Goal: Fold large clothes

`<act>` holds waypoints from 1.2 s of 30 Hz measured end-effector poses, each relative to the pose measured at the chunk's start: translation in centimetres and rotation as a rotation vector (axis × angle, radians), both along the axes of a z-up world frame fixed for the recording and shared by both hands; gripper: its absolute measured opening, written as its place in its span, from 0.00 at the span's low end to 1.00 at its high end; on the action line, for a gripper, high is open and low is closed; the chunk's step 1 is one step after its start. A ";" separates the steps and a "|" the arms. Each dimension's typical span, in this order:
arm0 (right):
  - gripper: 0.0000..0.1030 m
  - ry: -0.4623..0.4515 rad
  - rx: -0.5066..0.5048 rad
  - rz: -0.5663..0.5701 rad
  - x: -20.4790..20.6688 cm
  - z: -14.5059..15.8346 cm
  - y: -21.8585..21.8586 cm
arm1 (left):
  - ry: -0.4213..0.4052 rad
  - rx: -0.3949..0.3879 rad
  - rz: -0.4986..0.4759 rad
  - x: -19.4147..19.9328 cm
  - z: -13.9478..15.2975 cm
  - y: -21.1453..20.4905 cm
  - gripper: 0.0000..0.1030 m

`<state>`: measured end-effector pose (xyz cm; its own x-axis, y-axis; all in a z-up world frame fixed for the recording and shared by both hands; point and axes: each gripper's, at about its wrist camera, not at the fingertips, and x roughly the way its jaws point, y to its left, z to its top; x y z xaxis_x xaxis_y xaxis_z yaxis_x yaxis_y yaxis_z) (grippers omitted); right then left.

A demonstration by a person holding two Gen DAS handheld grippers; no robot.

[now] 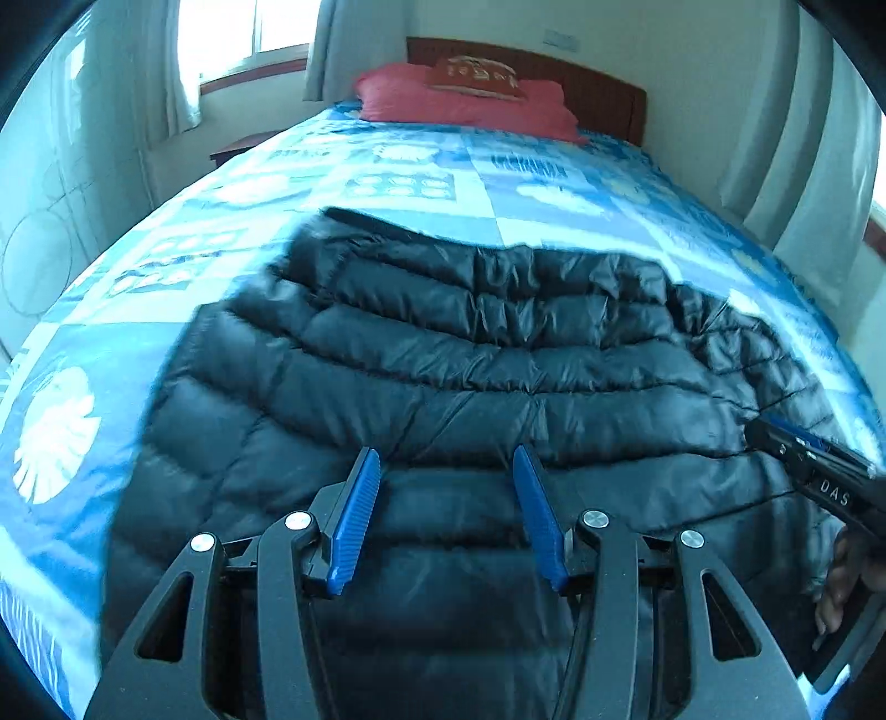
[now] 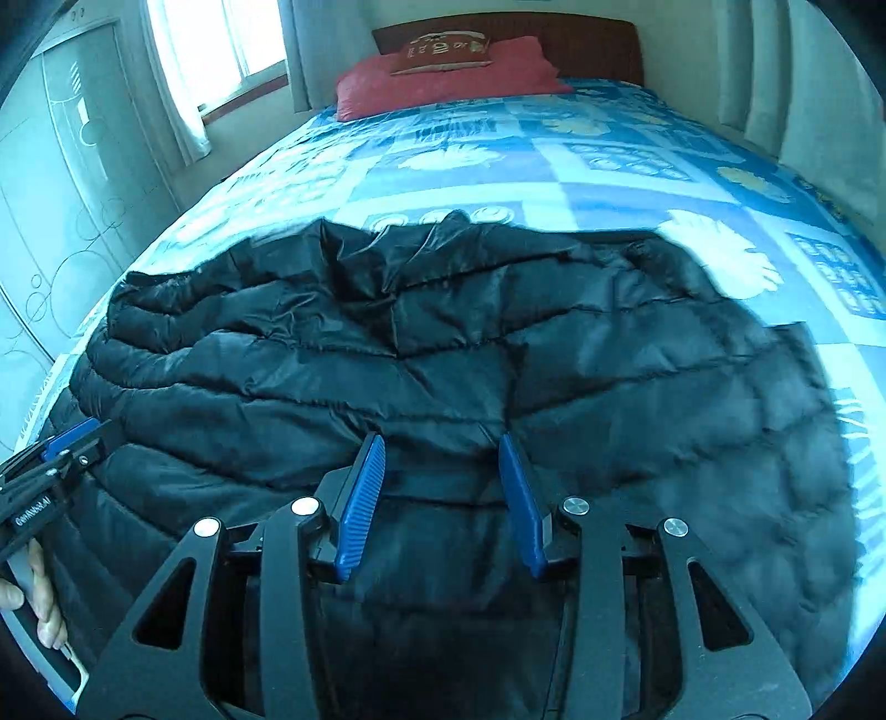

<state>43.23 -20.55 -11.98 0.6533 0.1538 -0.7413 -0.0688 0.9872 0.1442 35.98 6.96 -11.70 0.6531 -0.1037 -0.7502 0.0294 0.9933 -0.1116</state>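
A black quilted puffer jacket (image 1: 470,360) lies spread across the bed, on a blue and white patchwork bedspread (image 1: 387,171) printed with pale leaf shapes. It fills the space directly under and ahead of both tongs.

The left gripper (image 1: 447,459), black-framed with ribbed blue pads (image 1: 354,520), hangs over the near part of the jacket. Its jaws stand partly apart, with only the puffy fabric showing in the gap below them; the pads pinch nothing that I can see. Off to its right, the other tool pokes in over the jacket's edge, a person's fingers wrapped round its handle.

The right gripper (image 2: 440,443) is the same make and sits likewise above the jacket's near side. Its jaws are partway open, nothing clamped between the blue pads (image 2: 360,509). To its left the first tool's tip rests just over the jacket's edge, a hand (image 2: 39,598) on its grip.

Well beyond both tongs, past the jacket's far crumpled edge, a red pillow (image 2: 443,83) lies against a dark wooden headboard (image 2: 581,44), a smaller brown embroidered cushion (image 2: 443,52) on top. A curtained window (image 2: 221,50) sits far ahead to the left.
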 end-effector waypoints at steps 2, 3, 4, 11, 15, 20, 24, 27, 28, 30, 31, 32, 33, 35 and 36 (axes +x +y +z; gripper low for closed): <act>0.43 -0.023 -0.023 -0.022 -1.9 0.9 -0.9 | -0.019 -0.003 0.021 -1.6 0.8 0.9 0.50; 0.46 -0.033 -0.035 -0.035 -2.8 1.1 -1.4 | -0.025 0.000 0.039 -2.6 1.0 1.6 0.50; 0.47 -0.036 -0.052 -0.051 -3.6 1.0 -1.9 | -0.025 -0.005 0.052 -3.2 0.9 2.1 0.50; 0.48 0.004 -0.048 -0.070 -4.3 -2.8 -3.8 | 0.040 -0.007 0.044 -3.1 -2.2 3.8 0.51; 0.48 0.004 -0.001 -0.094 -6.1 -1.4 -4.2 | 0.028 -0.037 0.059 -4.2 -1.3 4.4 0.51; 0.60 -0.054 0.022 -0.168 -11.1 1.1 -7.0 | -0.011 -0.063 0.108 -8.6 0.4 6.1 0.51; 0.63 -0.045 0.061 -0.260 -14.7 0.9 -10.4 | -0.059 -0.077 0.244 -13.4 1.4 8.9 0.64; 0.63 -0.028 0.084 -0.322 -16.1 -0.3 -12.9 | -0.053 -0.110 0.336 -15.7 0.7 10.9 0.67; 0.63 -0.012 0.099 -0.340 -16.4 -0.9 -13.5 | -0.038 -0.109 0.352 -16.1 0.2 11.4 0.67; 0.63 0.014 0.149 -0.350 -16.6 -1.9 -14.1 | 0.009 -0.138 0.372 -16.5 -1.1 12.1 0.67; 0.63 0.017 0.173 -0.350 -16.9 -2.2 -14.2 | 0.021 -0.188 0.381 -16.7 -1.7 12.5 0.68; 0.63 0.023 0.197 -0.354 -16.9 -2.7 -14.2 | 0.032 -0.229 0.393 -16.9 -2.1 12.8 0.71; 0.64 0.025 0.207 -0.357 -16.8 -3.0 -14.2 | 0.039 -0.252 0.400 -17.0 -2.3 13.0 0.73; 0.69 0.023 0.229 -0.364 -16.5 -3.3 -14.1 | 0.054 -0.316 0.399 -16.4 -2.8 13.1 0.73; 0.72 0.020 0.241 -0.368 -16.5 -3.5 -14.1 | 0.056 -0.339 0.395 -16.3 -3.0 13.0 0.73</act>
